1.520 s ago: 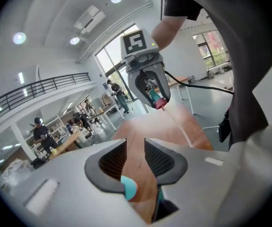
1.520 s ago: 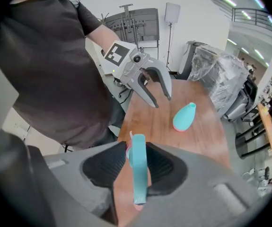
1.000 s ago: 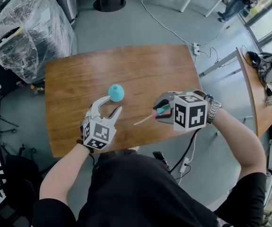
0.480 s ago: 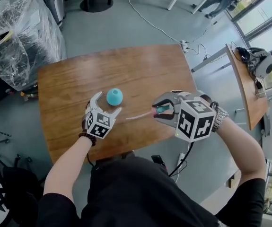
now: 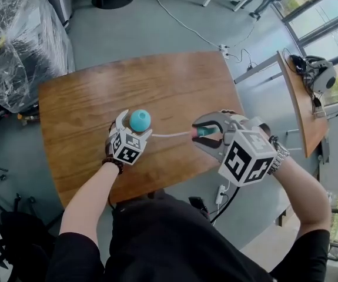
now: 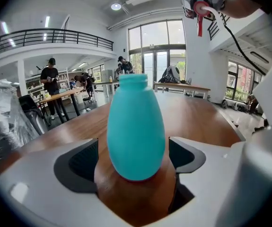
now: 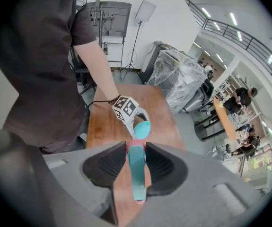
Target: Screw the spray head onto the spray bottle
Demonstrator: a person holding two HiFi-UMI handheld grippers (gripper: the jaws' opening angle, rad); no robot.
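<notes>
Spray bottle (image 6: 136,126) is seen upright near the middle of the tabletop (image 5: 174,87), untouched between the jaws of the left gripper (image 6: 132,156), just opened wide; spray head (image 7: 136,174) is clamped in the right gripper (image 7: 136,162), clear of the neck; seating and screwing are judged outstanding.

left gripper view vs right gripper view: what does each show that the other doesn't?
Left only: the left claw, jaws just opened wider, pads clear of the upright spray bottle between them. Right only: the right claw shut on the spray head, and the person's torso. Both: the bottle standing on the wooden table, uncapped.
</notes>
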